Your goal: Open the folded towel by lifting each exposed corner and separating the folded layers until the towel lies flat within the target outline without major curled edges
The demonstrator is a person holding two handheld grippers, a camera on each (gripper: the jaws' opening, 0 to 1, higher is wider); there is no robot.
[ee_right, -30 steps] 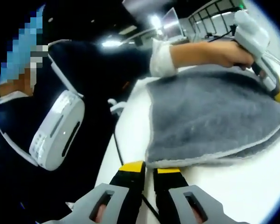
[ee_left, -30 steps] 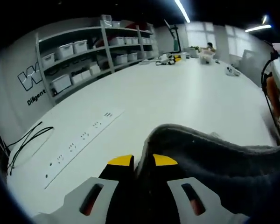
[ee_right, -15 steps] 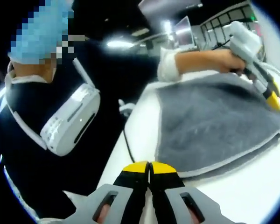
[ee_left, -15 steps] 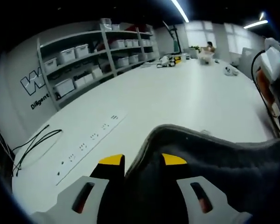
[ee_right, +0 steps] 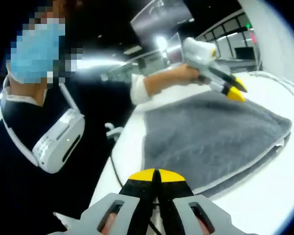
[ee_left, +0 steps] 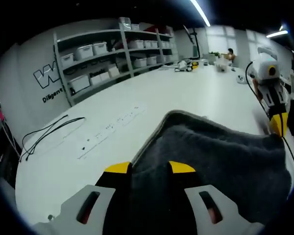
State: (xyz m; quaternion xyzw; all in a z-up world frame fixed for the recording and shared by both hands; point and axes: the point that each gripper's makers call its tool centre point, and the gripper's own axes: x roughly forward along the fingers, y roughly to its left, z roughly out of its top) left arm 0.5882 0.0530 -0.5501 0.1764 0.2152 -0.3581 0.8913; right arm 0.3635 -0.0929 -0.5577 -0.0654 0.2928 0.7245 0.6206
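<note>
A grey towel with a pale hem lies spread on the white table. My left gripper stands open, its yellow-tipped jaws apart with the towel's edge lying between and beyond them. In the right gripper view a hand holds that left gripper just above the towel's far edge. My right gripper is shut at the towel's near corner, which is hidden behind its tips. In the left gripper view the right gripper touches the towel's right corner.
Shelves with white bins line the wall. A flat power strip and black cables lie on the table left of the towel. Small items sit at the table's far end. The person stands close beside the table edge.
My left gripper's jaws have opened and let go of the raised towel fold, which now lies lower and flatter. My right gripper has shut at the towel's near corner.
</note>
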